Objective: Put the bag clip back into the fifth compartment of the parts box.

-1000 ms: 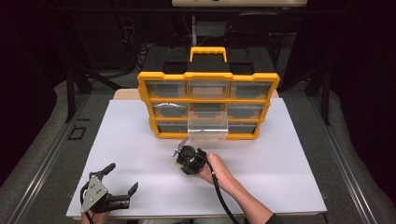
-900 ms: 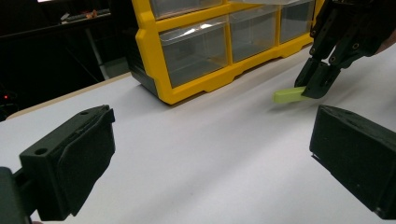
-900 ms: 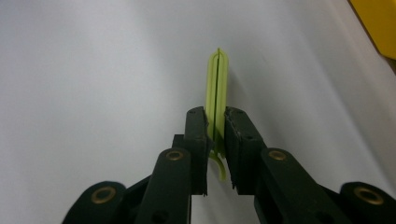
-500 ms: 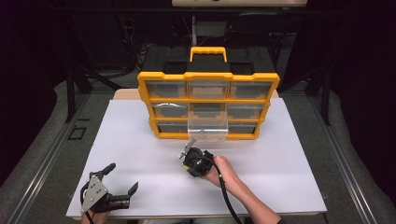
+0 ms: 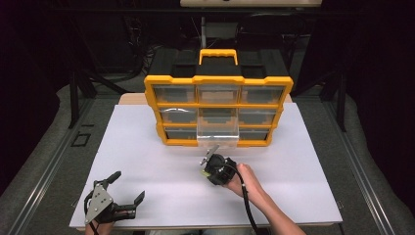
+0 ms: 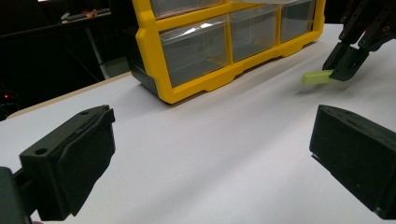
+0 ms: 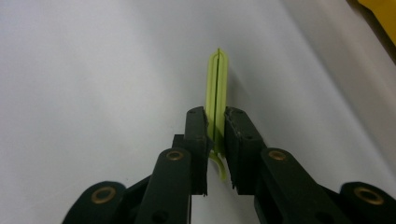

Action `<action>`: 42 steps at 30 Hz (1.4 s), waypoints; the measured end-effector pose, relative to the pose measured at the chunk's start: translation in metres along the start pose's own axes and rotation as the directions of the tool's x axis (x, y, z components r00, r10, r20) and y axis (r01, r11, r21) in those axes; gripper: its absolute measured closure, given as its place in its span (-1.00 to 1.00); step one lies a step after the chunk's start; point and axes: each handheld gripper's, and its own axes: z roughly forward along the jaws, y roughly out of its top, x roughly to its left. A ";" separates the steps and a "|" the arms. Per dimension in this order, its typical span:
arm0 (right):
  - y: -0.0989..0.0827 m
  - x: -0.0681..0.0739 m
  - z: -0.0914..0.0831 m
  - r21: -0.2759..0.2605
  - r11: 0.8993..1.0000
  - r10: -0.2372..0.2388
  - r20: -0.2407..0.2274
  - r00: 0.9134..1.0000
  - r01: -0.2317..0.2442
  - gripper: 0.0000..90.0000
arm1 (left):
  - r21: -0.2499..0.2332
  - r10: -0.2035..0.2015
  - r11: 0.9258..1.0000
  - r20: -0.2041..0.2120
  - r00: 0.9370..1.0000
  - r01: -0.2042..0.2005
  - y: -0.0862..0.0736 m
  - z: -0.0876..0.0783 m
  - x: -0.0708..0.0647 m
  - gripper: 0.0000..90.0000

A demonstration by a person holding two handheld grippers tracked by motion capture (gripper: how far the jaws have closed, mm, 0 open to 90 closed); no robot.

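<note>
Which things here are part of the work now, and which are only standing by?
In use:
right gripper, shut on the thin green plastic piece
pulled-out clear drawer of the yellow organizer

Standing by:
left gripper, open
the closed drawers
white table

I count two tools: my left tool (image 5: 126, 189) at seven o'clock on the table (image 5: 147, 147), my right tool (image 5: 209, 155) near centre. One yellow organizer (image 5: 219, 110) at twelve o'clock, nine drawers. One green clip (image 7: 217, 93).
</note>
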 end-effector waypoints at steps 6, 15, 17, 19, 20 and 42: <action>-0.009 -0.005 -0.005 -0.001 1.000 0.023 0.006 1.000 -0.023 0.77 | 0.000 0.000 1.000 0.000 1.000 0.000 0.000 0.000 0.000 -0.99; -0.028 -0.015 -0.016 -0.007 0.997 0.078 0.018 0.997 -0.078 0.77 | 0.000 0.000 1.000 0.000 1.000 0.000 0.000 0.000 0.000 -0.99; -0.031 -0.018 -0.018 -0.005 0.996 0.087 0.026 0.996 -0.087 0.77 | 0.001 0.001 1.000 0.000 1.000 -0.001 0.000 0.000 0.000 -0.99; -0.034 -0.021 -0.021 -0.007 0.995 0.095 0.027 0.995 -0.095 0.77 | 0.000 0.000 1.000 0.000 1.000 0.000 0.000 0.000 0.000 -0.99; -0.037 -0.024 -0.024 -0.006 0.994 0.105 0.038 0.994 -0.105 0.77 | 0.000 0.000 1.000 0.000 1.000 0.000 0.000 0.000 0.000 -0.99; -0.061 -0.061 -0.050 -0.022 0.979 0.204 0.098 0.974 -0.203 0.77 | 0.001 0.001 1.000 -0.001 1.000 -0.001 0.000 0.000 0.000 -0.99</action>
